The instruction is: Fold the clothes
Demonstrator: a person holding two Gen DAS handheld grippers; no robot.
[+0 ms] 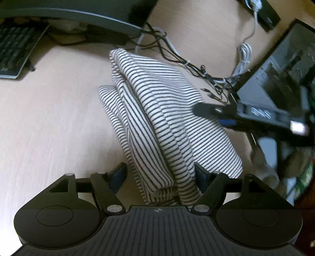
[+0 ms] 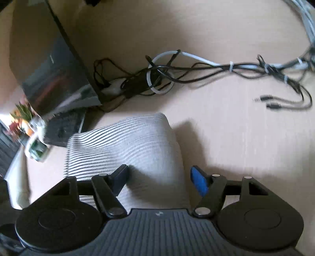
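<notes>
A black-and-white striped garment (image 1: 157,110) lies folded into a thick, layered bundle on the light wooden table (image 1: 49,118). Its near end runs between the fingers of my left gripper (image 1: 160,173), which stands open; the left finger (image 1: 119,174) is clear of the cloth and the right one is half hidden behind a fold. My right gripper (image 1: 214,113) shows blurred over the garment's right side. In the right wrist view that gripper (image 2: 159,179) is open, its left finger (image 2: 120,177) over the blurred garment (image 2: 128,145) and its blue-padded right finger (image 2: 198,182) over bare table.
A keyboard (image 1: 13,49) and a dark raised shelf (image 1: 78,17) stand at the far left. Tangled cables (image 1: 177,57) run behind the garment toward a grey computer case (image 1: 275,78). The right wrist view shows the cables (image 2: 157,78), a dark box (image 2: 55,65) and a potted plant (image 2: 33,137).
</notes>
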